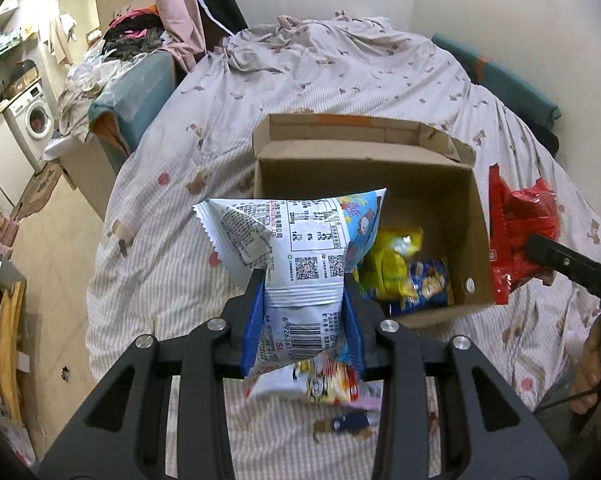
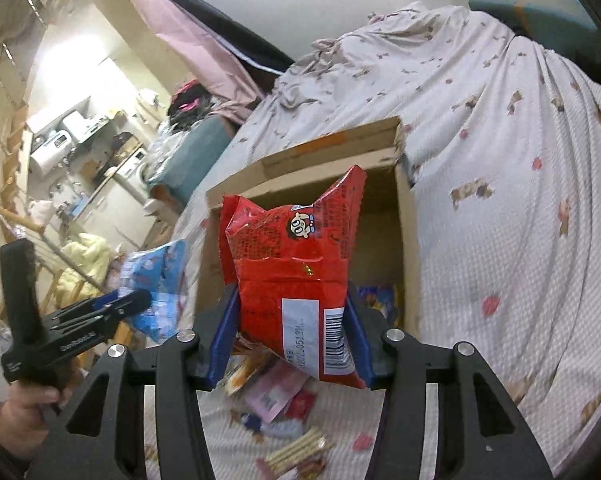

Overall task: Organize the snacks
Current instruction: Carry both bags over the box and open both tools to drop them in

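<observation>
My left gripper [image 1: 303,280] is shut on a white and blue snack bag [image 1: 288,236], held above the near left corner of an open cardboard box [image 1: 364,152] on the bed. The box holds a yellow bag [image 1: 392,264] and a blue bag [image 1: 428,280]. My right gripper [image 2: 292,300] is shut on a red snack bag [image 2: 292,248], held in front of the box [image 2: 324,152]. The red bag [image 1: 520,232] also shows at the right of the left wrist view, beside the box's right wall. The white and blue bag [image 2: 156,280] shows at the left of the right wrist view.
Loose snack packets [image 2: 276,396] lie on the bedsheet [image 2: 500,200] below the grippers, also seen in the left wrist view [image 1: 324,384]. The bed's left edge drops to the floor [image 1: 60,248]. A washing machine [image 1: 32,120] and piled clothes [image 1: 132,36] stand at the far left.
</observation>
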The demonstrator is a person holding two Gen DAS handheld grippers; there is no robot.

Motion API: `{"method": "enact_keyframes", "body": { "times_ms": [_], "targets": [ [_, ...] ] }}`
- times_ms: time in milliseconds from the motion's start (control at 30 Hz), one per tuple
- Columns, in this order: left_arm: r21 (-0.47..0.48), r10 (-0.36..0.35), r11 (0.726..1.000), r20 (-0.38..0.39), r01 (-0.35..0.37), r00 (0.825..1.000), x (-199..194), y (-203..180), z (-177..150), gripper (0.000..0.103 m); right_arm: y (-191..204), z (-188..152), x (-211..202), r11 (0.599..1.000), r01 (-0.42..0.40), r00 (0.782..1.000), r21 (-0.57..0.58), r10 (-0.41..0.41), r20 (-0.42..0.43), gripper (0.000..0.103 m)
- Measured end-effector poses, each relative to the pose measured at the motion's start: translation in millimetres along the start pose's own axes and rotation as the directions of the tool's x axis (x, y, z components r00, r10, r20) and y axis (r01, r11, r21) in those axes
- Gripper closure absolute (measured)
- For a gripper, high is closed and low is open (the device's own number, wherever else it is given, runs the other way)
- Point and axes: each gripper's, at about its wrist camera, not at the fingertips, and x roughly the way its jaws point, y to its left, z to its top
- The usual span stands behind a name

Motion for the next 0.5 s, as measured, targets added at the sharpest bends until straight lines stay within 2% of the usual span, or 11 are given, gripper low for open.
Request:
{"method": "enact_keyframes", "body": {
  "times_ms": [267, 433, 500],
  "targets": [
    [0.002, -0.007, 1.000, -0.007, 0.007, 1.000, 40, -5, 23, 0.071, -14, 19, 43, 0.999, 0.042, 0.999, -0.003, -0.042, -0.014, 0.051],
    [-0.024, -0.008, 1.000, 0.011, 0.008, 1.000, 60, -3, 20, 0.071, -19, 15, 66, 0.995, 0.091, 0.995, -0.037, -0.092, -0.030, 0.051],
    [-0.025, -0.008, 1.000, -0.006, 0.008, 1.000, 70, -2, 17, 0.071, -22, 11, 71, 0.993, 0.109, 0.993, -0.042, -0.111, -0.043, 0.051]
  ]
}}
